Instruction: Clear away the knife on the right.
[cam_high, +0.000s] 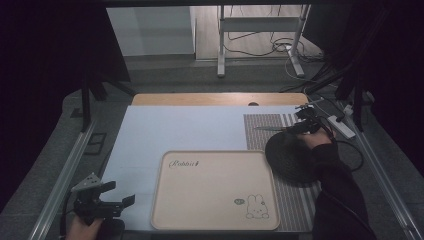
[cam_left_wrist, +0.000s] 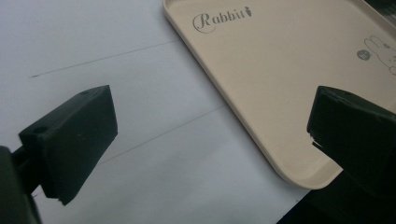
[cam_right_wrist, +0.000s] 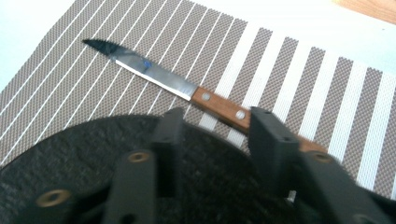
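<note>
Knife (cam_right_wrist: 187, 86) lies flat on striped placemat (cam_right_wrist: 299, 70), long axis across stripes, tip away from right gripper (cam_right_wrist: 215, 135), whose part-closed jaws straddle wooden handle, grip unclear. Black plate (cam_right_wrist: 84, 158) just beside. Left gripper (cam_left_wrist: 205, 140) jaws apart near tray (cam_left_wrist: 280, 70).

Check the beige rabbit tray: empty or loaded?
Empty. The beige rectangular rabbit-print tray shows a bare surface in the high view; the wooden-handled knife lies apart on the striped placemat.

1. A recording lab or studio: black curtains (cam_high: 45, 75) enclose the table (cam_high: 220, 98)
2. Metal stand legs (cam_high: 220, 45) and loose cables (cam_high: 260, 47) on the floor behind
3. A power strip (cam_high: 341, 126) beside the table
</note>
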